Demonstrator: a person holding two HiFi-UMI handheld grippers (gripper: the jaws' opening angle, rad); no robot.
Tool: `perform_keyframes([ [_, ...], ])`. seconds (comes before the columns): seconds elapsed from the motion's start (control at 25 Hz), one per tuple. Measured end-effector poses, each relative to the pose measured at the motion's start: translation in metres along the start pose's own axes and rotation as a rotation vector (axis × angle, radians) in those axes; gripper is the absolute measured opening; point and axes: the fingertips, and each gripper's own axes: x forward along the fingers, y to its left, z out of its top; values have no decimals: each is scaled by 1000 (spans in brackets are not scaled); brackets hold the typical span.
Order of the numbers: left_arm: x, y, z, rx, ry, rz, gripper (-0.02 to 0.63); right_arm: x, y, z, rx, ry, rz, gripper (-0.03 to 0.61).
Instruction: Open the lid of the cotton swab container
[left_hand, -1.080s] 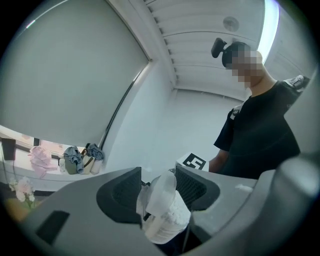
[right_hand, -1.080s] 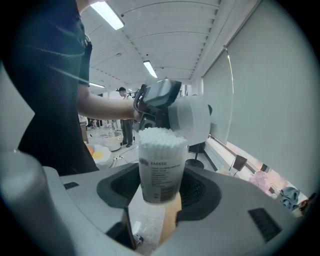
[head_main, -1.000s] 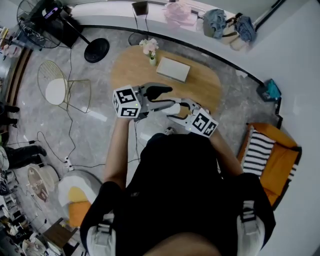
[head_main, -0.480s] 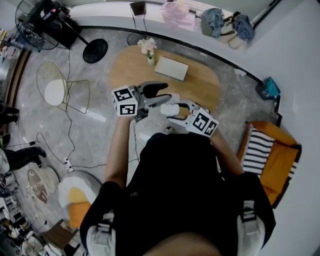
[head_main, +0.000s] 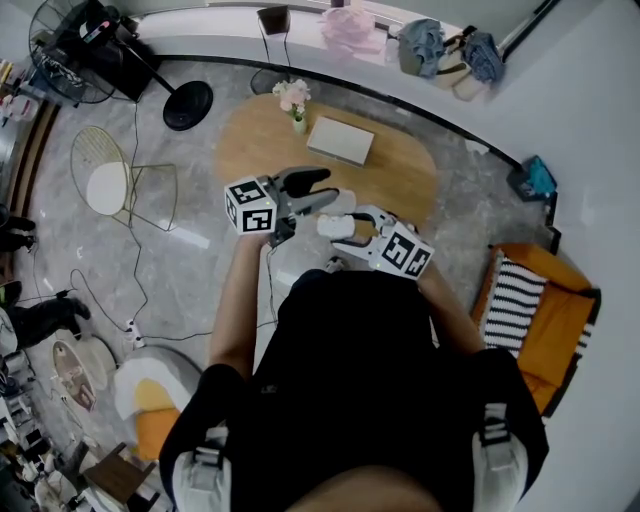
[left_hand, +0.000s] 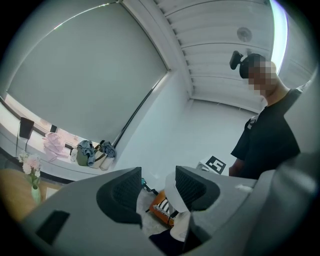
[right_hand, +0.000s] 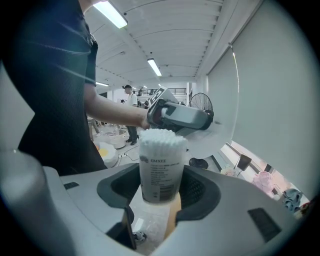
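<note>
My right gripper (right_hand: 160, 189) is shut on the cotton swab container (right_hand: 160, 165), a clear upright tube with its top bare and white swab heads showing. In the head view that container (head_main: 337, 226) sits between both tools in front of my chest, with the right gripper (head_main: 352, 228) just behind it. Beyond the tube, my left gripper (right_hand: 182, 117) carries the round frosted lid (right_hand: 218, 134), lifted clear of the tube. Seen from the left gripper (left_hand: 157, 194), the lid's white rim (left_hand: 171, 192) lies against the right-hand pad.
An oval wooden table (head_main: 400, 175) ahead carries a flower vase (head_main: 297, 105) and a pale flat box (head_main: 340, 140). A wire chair (head_main: 115, 180) stands to the left, and an orange striped cushion (head_main: 530, 300) lies to the right. Cables cross the grey floor.
The left gripper has sunk a little and rolled slightly, staying close to the container. The right gripper and the tube have kept still.
</note>
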Motion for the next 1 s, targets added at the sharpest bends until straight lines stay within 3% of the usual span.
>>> perform_keyframes([
  [0.28, 2, 7, -13, -32, 32, -1, 206, -5, -1, 7, 7, -12, -27, 193],
  [0.4, 12, 1, -10, -82, -11, -55, 170, -10, -6, 7, 78, -78, -31, 187],
  [0.44, 17, -1, -4, -75, -32, -71, 134, -13, -10, 10, 116, -117, -38, 187],
  [0.56, 22, -3, 13, -32, -74, -77, 134, -20, -21, 23, 192, -198, -75, 187],
  [1.0, 21, -29, 31, 28, -47, -146, 141, -35, -13, 37, 183, -268, -67, 189],
])
